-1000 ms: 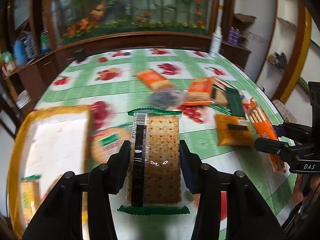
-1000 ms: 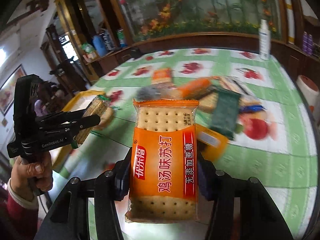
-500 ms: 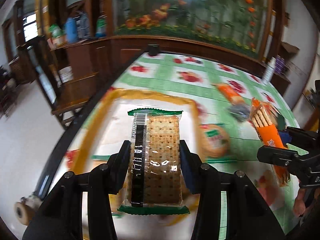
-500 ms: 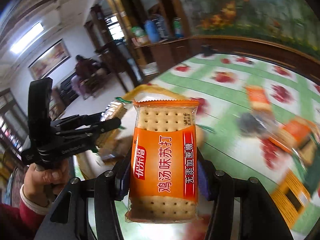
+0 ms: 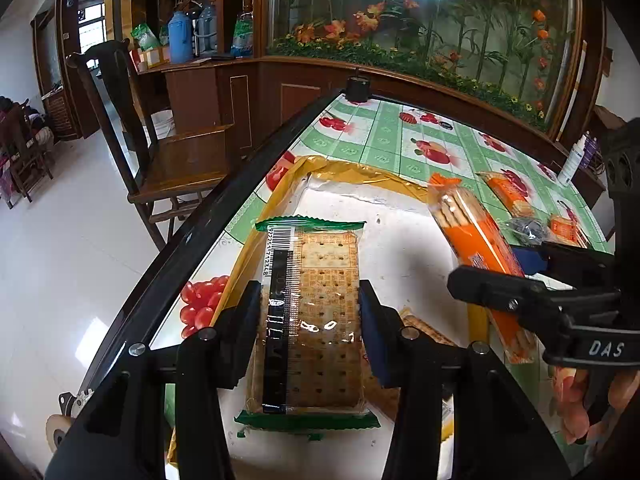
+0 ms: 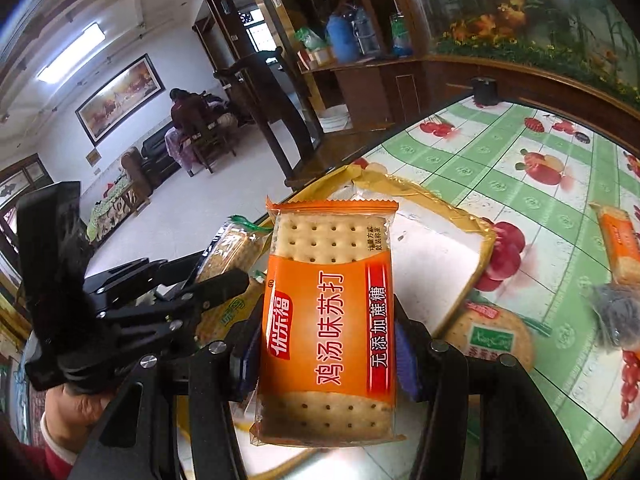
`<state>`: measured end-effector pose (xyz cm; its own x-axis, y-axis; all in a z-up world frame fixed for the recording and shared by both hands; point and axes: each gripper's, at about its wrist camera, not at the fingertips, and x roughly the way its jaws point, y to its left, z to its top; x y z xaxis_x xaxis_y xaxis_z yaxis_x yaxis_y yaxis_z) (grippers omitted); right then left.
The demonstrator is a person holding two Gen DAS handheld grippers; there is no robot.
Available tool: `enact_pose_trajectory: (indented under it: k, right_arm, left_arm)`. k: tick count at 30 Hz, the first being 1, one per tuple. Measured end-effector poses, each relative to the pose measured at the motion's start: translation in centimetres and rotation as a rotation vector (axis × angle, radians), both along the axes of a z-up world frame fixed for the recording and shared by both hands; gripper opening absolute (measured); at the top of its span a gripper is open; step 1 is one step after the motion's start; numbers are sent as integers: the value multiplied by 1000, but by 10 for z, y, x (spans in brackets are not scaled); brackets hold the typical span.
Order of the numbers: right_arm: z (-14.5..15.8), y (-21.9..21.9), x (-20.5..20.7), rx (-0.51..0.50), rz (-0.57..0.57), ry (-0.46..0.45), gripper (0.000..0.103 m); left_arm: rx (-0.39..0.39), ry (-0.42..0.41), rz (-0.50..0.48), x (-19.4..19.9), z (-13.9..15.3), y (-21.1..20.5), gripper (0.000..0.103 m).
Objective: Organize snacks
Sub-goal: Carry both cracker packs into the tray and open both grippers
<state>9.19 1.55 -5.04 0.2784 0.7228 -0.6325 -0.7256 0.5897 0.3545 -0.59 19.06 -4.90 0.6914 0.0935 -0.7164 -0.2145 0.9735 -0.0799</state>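
Since the earlier frame both grippers have swung away from the snack pile at mid-table and are now hanging over the tray [image 5: 400,188] at the table's left edge; the chair [image 5: 168,152] and floor beyond that edge have come into view.

The left gripper [image 5: 310,324] is pinching a green pack [image 5: 316,320] of crackers by its long sides, the pads pressing both edges. The pack is sitting lengthwise between the fingers, barcode strip on the left, above the tray's white floor. Under it, more cracker packs are lying in the tray's near end.

The right gripper [image 6: 326,348] is clamping an orange pack [image 6: 328,320] the same way, blue pads bearing on each side, label facing the camera. That pack is being held above the tray's near right part. In the left wrist view it is showing edge-on, just right of the green pack and apart from it.

A round pack [image 6: 488,336] is lying on the table [image 6: 560,208] just beside the tray's right rim. Farther right, a grey pouch [image 6: 616,316] and another orange pack [image 6: 622,246] are lying on the cloth, well apart from the tray.

A hand [image 6: 76,408] in a red sleeve is gripping the left gripper's handle.

At the far edge a dark cup [image 6: 484,90] is standing.
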Motion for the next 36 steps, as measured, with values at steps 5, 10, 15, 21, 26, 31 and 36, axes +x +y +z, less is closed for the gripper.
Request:
enact_pose_trajectory:
  k: [5, 10, 15, 21, 26, 31, 36]
  right_arm:
    - [-5, 8, 10, -6, -15, 13, 55]
    - [-6, 14, 15, -14, -24, 11, 55]
    - [-10, 20, 24, -23, -36, 18, 55]
    - [-19, 29, 33, -57, -43, 10, 55]
    - [-26, 36, 34, -89, -34, 0, 55]
    - [-29, 40, 35, -109, -31, -16, 55]
    - [-32, 43, 34, -124, -30, -21, 55]
  left_arm:
    - [-6, 8, 10, 6, -4, 3, 45]
    - [-10, 10, 26, 9, -4, 7, 45]
    - [16, 25, 44, 17, -7, 7, 45]
    - [50, 48, 54, 21, -14, 7, 45]
    - [46, 51, 61, 20, -14, 11, 45]
    - [51, 61, 50, 22, -14, 9, 45]
    - [60, 69, 44, 22, -14, 7, 45]
